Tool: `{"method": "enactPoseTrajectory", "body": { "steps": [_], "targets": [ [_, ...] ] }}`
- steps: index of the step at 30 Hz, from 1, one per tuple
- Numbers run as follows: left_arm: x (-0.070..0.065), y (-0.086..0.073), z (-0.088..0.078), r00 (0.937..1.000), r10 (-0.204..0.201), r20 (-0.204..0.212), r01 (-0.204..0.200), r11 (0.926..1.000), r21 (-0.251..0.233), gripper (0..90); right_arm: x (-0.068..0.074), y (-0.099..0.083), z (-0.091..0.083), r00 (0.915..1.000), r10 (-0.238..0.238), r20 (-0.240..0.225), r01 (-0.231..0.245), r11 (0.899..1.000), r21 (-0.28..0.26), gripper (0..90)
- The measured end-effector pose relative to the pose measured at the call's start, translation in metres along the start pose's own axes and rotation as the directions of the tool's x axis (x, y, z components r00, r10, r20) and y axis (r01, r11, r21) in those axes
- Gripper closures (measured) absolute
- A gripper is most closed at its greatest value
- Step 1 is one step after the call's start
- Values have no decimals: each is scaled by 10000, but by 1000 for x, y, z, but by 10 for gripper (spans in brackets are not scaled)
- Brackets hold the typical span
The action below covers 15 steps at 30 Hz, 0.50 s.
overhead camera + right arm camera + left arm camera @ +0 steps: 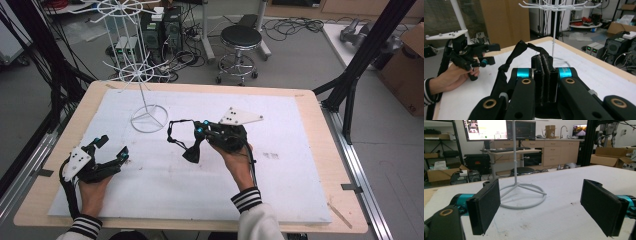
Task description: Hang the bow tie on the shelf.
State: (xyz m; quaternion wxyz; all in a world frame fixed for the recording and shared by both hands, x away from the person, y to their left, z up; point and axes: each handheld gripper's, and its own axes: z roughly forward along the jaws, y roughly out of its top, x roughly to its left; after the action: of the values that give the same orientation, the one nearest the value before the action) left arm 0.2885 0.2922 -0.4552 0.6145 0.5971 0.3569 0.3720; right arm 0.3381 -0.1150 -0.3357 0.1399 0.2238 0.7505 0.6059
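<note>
A white foam board covers most of the wooden table. Beyond the table's far edge a black round stool stands on the grey floor, with a tangle of cables and electronic boxes to its left. A cardboard box sits far right, beside a black frame post.

1. Right gripper: jaws pressed together on a black strap, which loops up and left of the jaws.
2. Left gripper, at left in a hand, jaws apart, above white board.
3. White rack stands behind the jaws.
</note>
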Motion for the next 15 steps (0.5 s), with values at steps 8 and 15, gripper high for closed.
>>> {"method": "enactPoseTrajectory", "body": {
  "steps": [8,15],
  "targets": [
    [0,0,0,10000,-6,8,6,10000,6,166,-1,16,21,10000,-77,27,78,9979,-644,884],
    [0,0,0,10000,12,2,-12,10000,-5,166,0,32,41,9997,-215,87,224,9936,-1103,884]
  ]
}}
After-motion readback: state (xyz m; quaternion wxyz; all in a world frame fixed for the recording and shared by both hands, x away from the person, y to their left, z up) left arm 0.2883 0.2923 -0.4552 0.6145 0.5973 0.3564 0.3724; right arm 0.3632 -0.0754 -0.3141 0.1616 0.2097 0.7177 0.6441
